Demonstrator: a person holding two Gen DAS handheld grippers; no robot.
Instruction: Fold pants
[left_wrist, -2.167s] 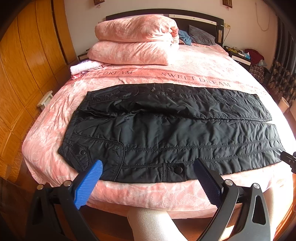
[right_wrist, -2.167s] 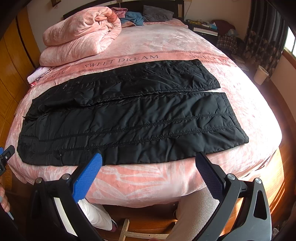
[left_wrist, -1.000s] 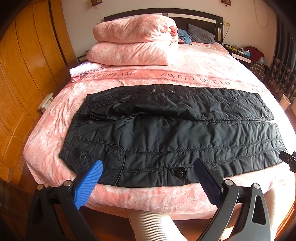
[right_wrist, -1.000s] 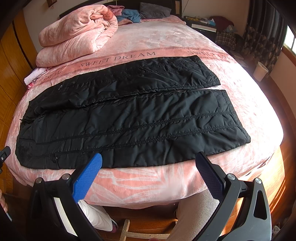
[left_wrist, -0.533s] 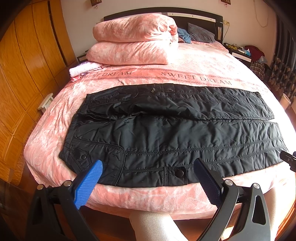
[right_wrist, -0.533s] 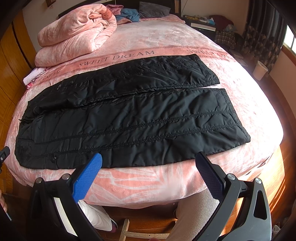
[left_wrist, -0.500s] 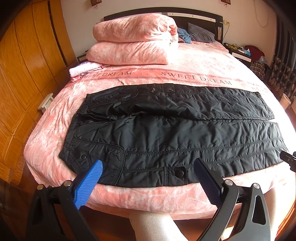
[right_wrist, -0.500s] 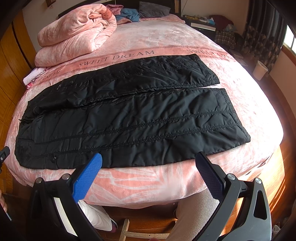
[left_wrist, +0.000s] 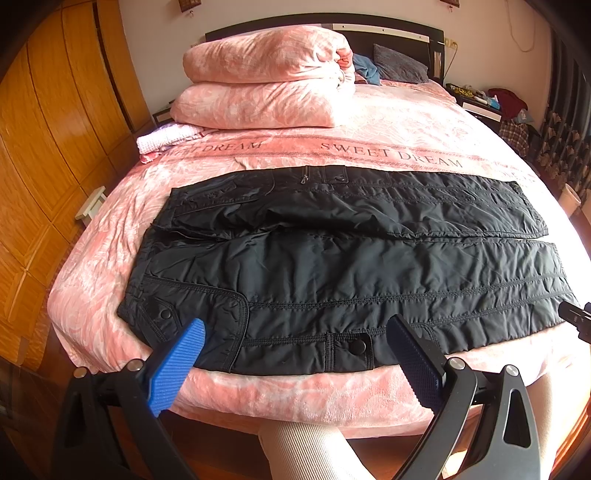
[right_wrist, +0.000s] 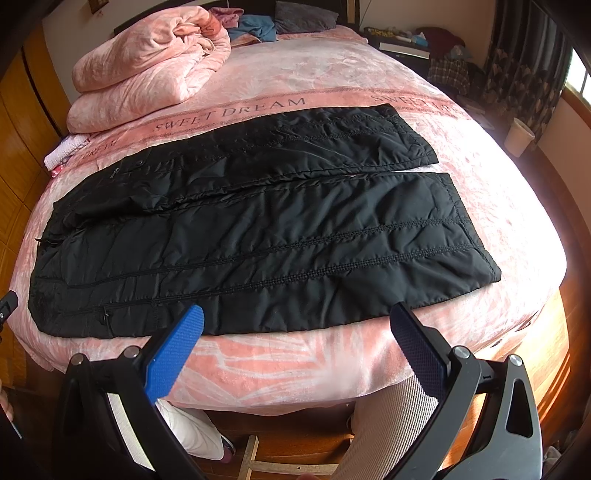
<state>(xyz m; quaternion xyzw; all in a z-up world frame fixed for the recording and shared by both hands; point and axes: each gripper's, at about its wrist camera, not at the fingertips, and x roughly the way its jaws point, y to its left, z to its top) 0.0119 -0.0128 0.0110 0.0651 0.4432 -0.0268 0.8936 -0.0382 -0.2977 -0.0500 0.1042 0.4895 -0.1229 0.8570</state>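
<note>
Both jaws stand spread wide and hold nothing: the left gripper (left_wrist: 295, 354) hangs just off the waist end, the right gripper (right_wrist: 295, 347) off the leg end. The pink bed (left_wrist: 369, 395) carries black pants (left_wrist: 332, 266) laid flat across it, legs side by side. A folded pink quilt (left_wrist: 266, 85) sits near the headboard.

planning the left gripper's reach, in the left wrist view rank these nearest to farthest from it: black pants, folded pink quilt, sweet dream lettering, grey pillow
1. black pants, spread just ahead of the left gripper
2. SWEET DREAM lettering, beyond the pants
3. folded pink quilt, far left
4. grey pillow, against the headboard
</note>
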